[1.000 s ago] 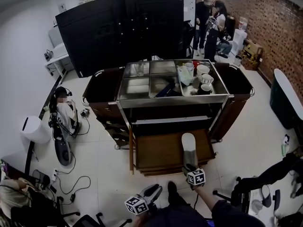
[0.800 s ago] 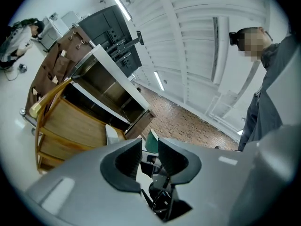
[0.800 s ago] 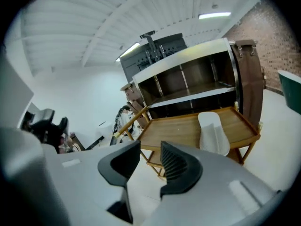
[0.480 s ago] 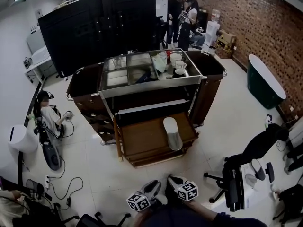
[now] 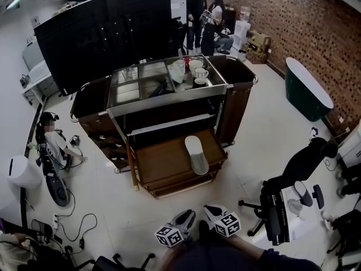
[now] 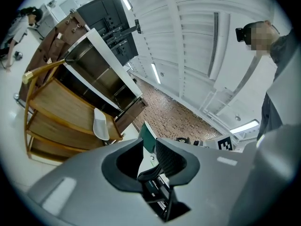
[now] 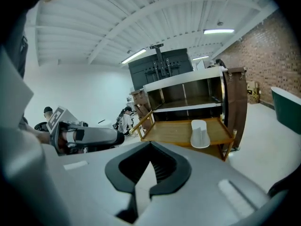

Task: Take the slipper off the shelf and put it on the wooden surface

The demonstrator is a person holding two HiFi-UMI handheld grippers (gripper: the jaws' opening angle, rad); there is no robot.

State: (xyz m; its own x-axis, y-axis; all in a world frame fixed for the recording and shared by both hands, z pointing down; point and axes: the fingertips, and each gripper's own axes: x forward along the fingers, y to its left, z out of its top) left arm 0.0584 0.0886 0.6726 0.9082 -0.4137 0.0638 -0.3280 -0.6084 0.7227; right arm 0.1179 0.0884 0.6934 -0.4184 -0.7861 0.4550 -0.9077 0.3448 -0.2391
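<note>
The white slipper [image 5: 196, 154] lies lengthwise on the right part of the cart's low wooden surface [image 5: 161, 164], with nothing touching it. It also shows in the right gripper view [image 7: 199, 133] and the left gripper view [image 6: 100, 125]. Both grippers hang close to my body, well short of the cart. The left gripper [image 5: 185, 217] has its jaws nearly together and closing, with nothing between them [image 6: 149, 157]. The right gripper [image 5: 210, 209] is shut and empty [image 7: 149, 171].
The brown service cart [image 5: 169, 89] has steel trays and cups [image 5: 197, 72] on top. An office chair [image 5: 282, 208] stands at the right, a dark green tub [image 5: 307, 95] beyond it. A person [image 5: 53, 143] sits on the floor at the left among cables. Black cabinets [image 5: 101, 33] stand behind.
The right gripper was at the slipper's near end on the wooden surface; it let go, shut and drew back to my body. I have backed away from the cart.
</note>
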